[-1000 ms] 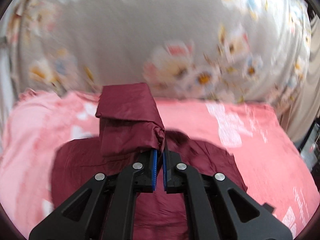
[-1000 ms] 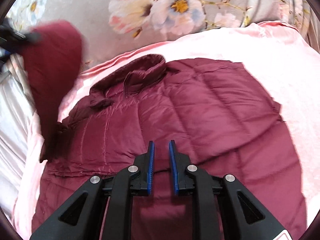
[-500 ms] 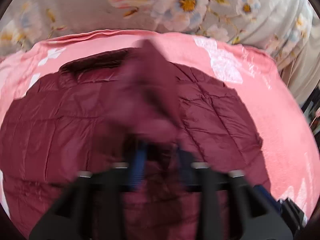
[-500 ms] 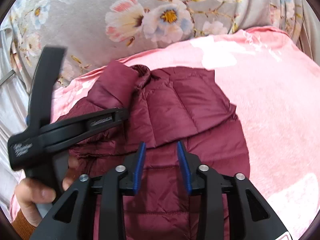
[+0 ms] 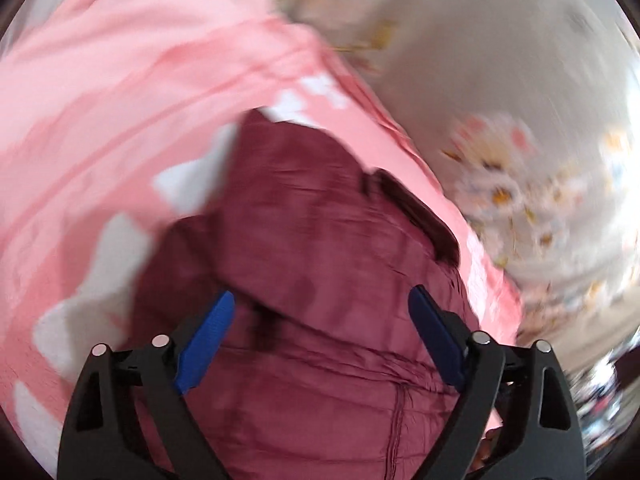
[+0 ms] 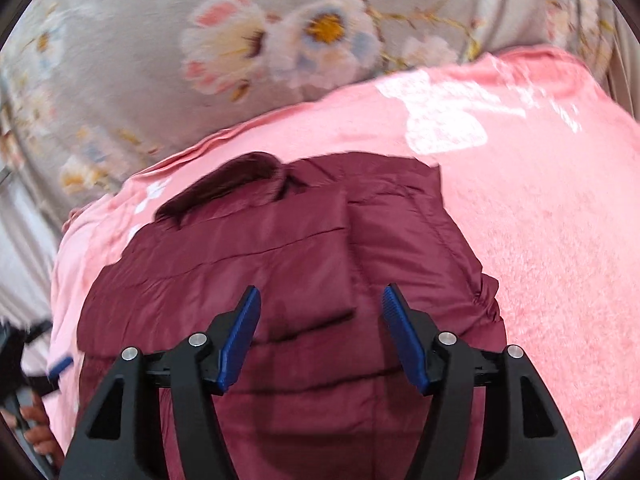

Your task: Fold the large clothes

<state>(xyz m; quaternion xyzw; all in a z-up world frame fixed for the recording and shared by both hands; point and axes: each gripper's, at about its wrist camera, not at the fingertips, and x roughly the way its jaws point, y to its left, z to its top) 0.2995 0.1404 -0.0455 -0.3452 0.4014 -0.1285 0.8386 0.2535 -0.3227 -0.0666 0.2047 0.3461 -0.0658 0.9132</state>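
A maroon quilted jacket [image 6: 304,280] lies on a pink blanket [image 6: 540,200], collar at the far end, both sleeves folded in over the body. My right gripper [image 6: 320,304] hovers open and empty just above the folded sleeves. In the blurred left wrist view the jacket [image 5: 320,248] fills the middle, and my left gripper [image 5: 320,312] is wide open and empty above it. The left gripper's body also shows at the left edge of the right wrist view [image 6: 24,360], beside the jacket.
A grey floral quilt [image 6: 280,40] is bunched behind the blanket. The pink blanket [image 5: 100,120] spreads left and right of the jacket. White bedding or a wall shows at the far left [image 6: 20,260].
My left gripper carried the sleeve over the jacket, let it go and opened wide, then swung off to the left. My right gripper opened from nearly shut to wide.
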